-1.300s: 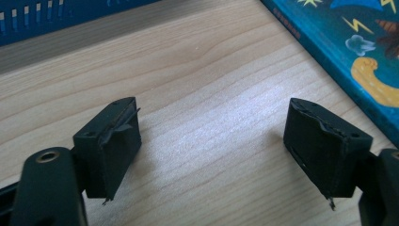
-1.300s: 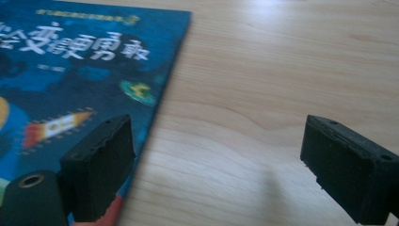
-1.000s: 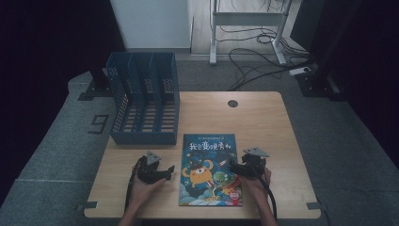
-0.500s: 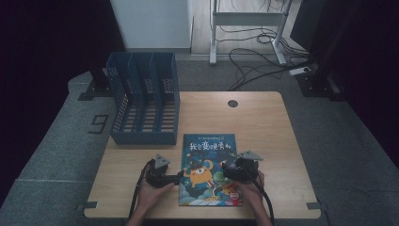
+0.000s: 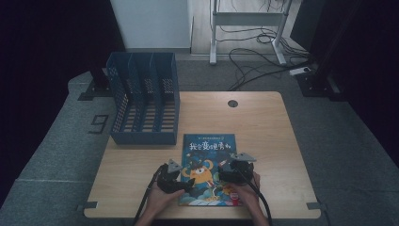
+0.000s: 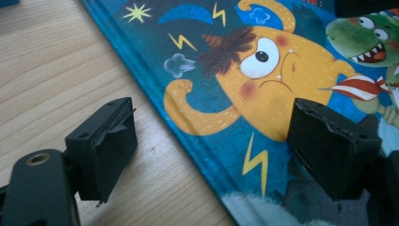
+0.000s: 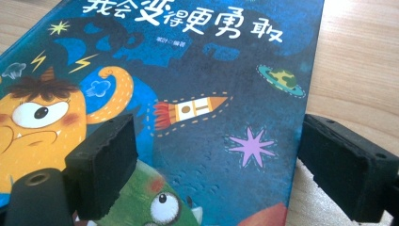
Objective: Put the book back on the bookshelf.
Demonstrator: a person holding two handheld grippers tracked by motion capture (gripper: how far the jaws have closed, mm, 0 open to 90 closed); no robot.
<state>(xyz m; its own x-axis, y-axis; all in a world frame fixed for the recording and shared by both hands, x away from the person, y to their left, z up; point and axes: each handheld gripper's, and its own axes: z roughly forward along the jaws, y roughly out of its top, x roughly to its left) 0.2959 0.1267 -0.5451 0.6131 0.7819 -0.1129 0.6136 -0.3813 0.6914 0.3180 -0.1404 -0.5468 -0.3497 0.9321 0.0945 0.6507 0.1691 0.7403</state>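
A picture book with a dark blue cover, an orange monster and white title letters lies flat at the front middle of the wooden table. My left gripper is at the book's left edge. In the left gripper view it is open, its jaws have just opened a little further, and they straddle the edge of the book, one over wood, one over the cover. My right gripper is at the book's right side. In the right gripper view it is open across the right edge of the book.
A blue slotted file rack stands at the table's back left, its compartments holding nothing. A round cable hole sits near the back edge. Bare wood lies to the right of the book. Cables and a desk frame are on the floor beyond.
Both hands have slid inward onto the book: the left gripper to the right, the right gripper to the left and slightly nearer. The book has not moved.
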